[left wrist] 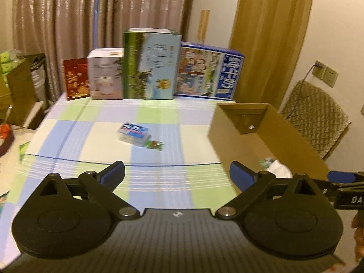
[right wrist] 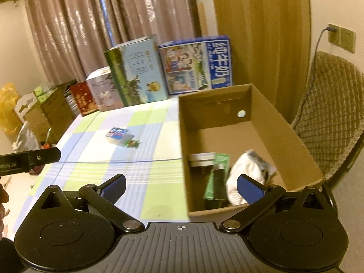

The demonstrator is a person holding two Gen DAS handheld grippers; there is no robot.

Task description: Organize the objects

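Note:
A small clear plastic box with a blue and red label lies mid-table, with a little green and red item beside it. An open cardboard box stands on the table's right side. Inside it lie a white cloth, a green packet and a white-lidded item. My left gripper is open and empty over the near table. My right gripper is open and empty, straddling the cardboard box's near left wall.
Several printed cartons stand in a row along the table's far edge before curtains. A quilted chair sits right of the table. Stacked boxes fill the floor at left. The checked tablecloth covers the table.

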